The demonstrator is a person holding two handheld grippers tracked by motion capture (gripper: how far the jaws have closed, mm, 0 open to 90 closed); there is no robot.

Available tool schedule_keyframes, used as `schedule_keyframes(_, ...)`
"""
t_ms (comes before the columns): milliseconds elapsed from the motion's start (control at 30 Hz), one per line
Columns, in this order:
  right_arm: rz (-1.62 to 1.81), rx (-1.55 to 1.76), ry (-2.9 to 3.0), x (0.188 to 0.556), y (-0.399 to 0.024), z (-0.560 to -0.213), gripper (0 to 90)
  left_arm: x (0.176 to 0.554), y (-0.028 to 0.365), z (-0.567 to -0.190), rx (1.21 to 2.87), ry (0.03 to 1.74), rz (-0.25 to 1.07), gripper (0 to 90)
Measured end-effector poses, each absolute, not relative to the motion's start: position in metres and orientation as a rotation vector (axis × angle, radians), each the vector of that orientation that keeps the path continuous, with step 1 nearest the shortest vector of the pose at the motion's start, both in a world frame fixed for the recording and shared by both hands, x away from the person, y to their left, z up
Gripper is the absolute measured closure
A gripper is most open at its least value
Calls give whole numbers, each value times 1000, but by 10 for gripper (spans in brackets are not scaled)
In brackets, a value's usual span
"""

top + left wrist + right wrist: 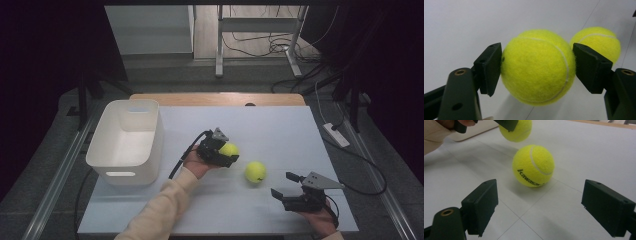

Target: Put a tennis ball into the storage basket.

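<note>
Tennis balls, two, both yellow-green, on the white table [280,210]. Near to far from the person's edge:

Right gripper [287,185] sits closest to the near edge, toward the right corner, held low over the surface. Jaws wide apart, nothing between them; in the right gripper view both black pads [482,205] frame bare tabletop.

Free tennis ball [255,171] rests on the surface just beyond the right gripper, about mid-depth, right of centre. In the right gripper view it lies ahead of the open jaws, apart from both, black "kawasaki" lettering facing the camera [533,165].

Left gripper [226,151] is next, near the table's centre, the sleeved forearm [160,205] reaching in from the near edge. Jaws clamped on the held tennis ball [537,66], one pad pressed against each side. That ball hangs clear of the surface; a shadow shows under it in the left gripper view. The free ball is just beside it, not touching.

White bin [127,142] stands along the left edge, open top up, well apart from both balls. Inside looks empty as far as visible.
</note>
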State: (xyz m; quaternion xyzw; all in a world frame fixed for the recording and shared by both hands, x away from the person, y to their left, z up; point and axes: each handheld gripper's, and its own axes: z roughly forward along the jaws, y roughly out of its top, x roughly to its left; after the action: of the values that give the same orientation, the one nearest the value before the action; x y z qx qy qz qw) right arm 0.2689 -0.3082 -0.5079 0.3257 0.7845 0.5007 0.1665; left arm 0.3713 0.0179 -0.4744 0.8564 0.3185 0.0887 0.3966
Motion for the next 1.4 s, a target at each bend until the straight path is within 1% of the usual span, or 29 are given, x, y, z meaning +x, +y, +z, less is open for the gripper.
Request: schedule_keyframes(1400,1421,937,2223,269,-308,-508,137,349,45,-439,1994,770,284,282)
